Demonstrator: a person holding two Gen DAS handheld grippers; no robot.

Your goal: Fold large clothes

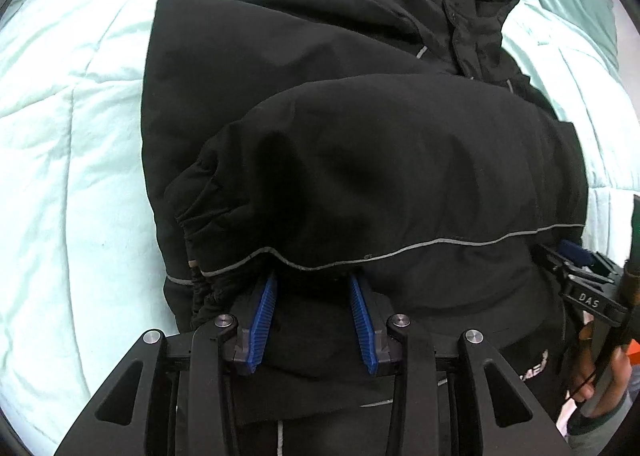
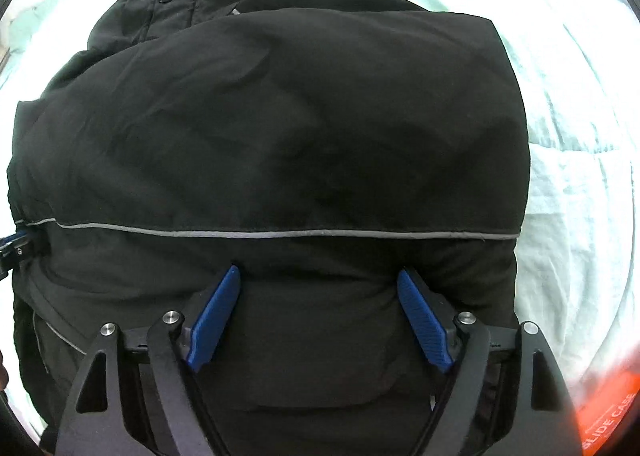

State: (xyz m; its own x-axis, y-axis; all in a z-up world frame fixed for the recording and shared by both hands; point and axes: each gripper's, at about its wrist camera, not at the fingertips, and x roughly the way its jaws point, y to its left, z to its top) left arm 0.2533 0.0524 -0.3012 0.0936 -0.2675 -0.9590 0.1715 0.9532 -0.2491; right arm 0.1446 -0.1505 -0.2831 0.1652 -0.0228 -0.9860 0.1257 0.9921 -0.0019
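**Both grippers at the jacket's near fold**

I see the black jacket (image 1: 360, 144) lying folded on the pale green bedding (image 1: 72, 136), hood away from me; my left gripper (image 1: 313, 280) stands parted, fingertips under the grey-piped fold edge; my right gripper (image 2: 320, 274) spreads wide, its blue pads (image 2: 420, 316) pressing into the padded cloth, nothing pinched.

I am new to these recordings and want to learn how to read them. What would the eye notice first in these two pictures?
A big black jacket fills the middle of both views, partly folded, lying on a pale mint quilt. A thin grey piping line runs across it just ahead of the fingers. Both the left gripper and the right gripper are open, blue pads spread, tips against the fabric.
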